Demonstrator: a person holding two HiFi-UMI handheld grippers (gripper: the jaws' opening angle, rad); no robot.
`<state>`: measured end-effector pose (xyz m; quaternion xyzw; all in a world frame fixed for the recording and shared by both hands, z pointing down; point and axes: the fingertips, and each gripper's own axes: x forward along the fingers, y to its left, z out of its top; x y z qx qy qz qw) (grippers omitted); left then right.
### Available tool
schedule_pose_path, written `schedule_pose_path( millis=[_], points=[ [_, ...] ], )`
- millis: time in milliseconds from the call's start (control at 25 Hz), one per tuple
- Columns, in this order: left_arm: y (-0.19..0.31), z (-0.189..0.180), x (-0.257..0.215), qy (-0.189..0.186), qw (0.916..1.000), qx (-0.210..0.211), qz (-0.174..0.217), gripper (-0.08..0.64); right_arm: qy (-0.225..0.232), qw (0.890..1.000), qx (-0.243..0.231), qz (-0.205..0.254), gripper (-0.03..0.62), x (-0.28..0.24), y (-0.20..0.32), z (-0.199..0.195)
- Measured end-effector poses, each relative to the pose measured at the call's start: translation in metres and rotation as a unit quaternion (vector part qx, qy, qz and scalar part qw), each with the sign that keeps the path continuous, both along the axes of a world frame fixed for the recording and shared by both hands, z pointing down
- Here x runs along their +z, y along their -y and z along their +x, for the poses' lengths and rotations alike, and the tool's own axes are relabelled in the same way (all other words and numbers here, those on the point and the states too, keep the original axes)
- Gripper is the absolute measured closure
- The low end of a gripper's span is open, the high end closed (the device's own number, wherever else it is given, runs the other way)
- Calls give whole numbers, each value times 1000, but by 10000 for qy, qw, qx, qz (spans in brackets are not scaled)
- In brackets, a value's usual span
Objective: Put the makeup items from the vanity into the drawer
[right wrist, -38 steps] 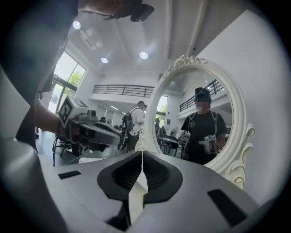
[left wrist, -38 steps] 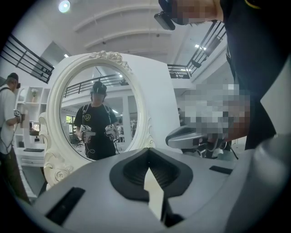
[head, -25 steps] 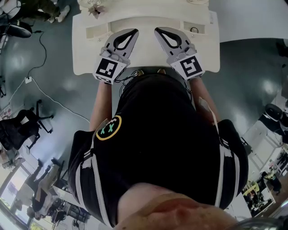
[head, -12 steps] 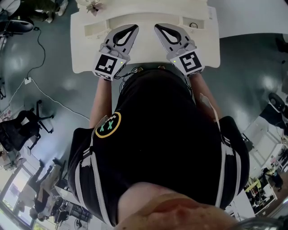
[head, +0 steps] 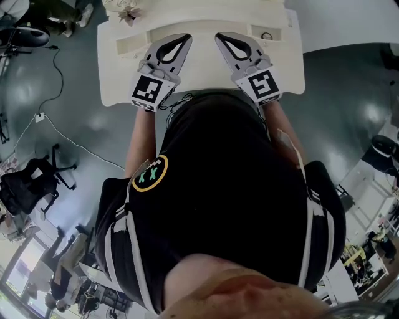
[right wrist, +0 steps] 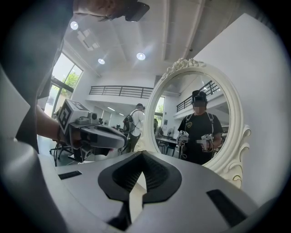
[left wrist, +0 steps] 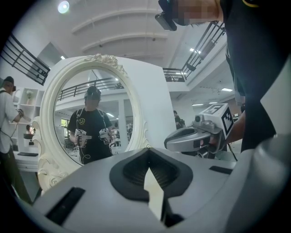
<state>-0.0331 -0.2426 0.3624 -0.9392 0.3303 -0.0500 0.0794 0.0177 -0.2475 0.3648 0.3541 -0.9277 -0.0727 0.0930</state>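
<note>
In the head view the white vanity (head: 118, 75) lies at the top of the frame. My left gripper (head: 181, 40) and right gripper (head: 222, 38) hover side by side over its middle, both shut with nothing between their jaws. A small dark ring-shaped item (head: 267, 36) sits in a recess at the vanity's back right. In the left gripper view the left gripper (left wrist: 148, 154) points at the oval mirror (left wrist: 91, 123), with the right gripper (left wrist: 195, 136) beside it. From the right gripper view, the right gripper (right wrist: 142, 157) faces the mirror (right wrist: 202, 123). The drawer is hidden under the person's body.
An ornate white frame (left wrist: 107, 59) surrounds the mirror, and a pale ornament (head: 129, 12) stands at the vanity's back left. A shallow recess (head: 134, 42) lies at the left. A cable (head: 62, 134) runs over the grey floor, and an office chair (head: 31, 184) stands at the left.
Both grippers have edged a little farther over the vanity top. They stay shut and hold nothing.
</note>
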Motion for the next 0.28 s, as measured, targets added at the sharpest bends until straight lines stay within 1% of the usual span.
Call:
schedule_pose_path(
  millis=[280],
  points=[
    [0,2,-6,-43,10000,24,66,541,-88,9999,126,-48,572,4,4,5]
  ],
)
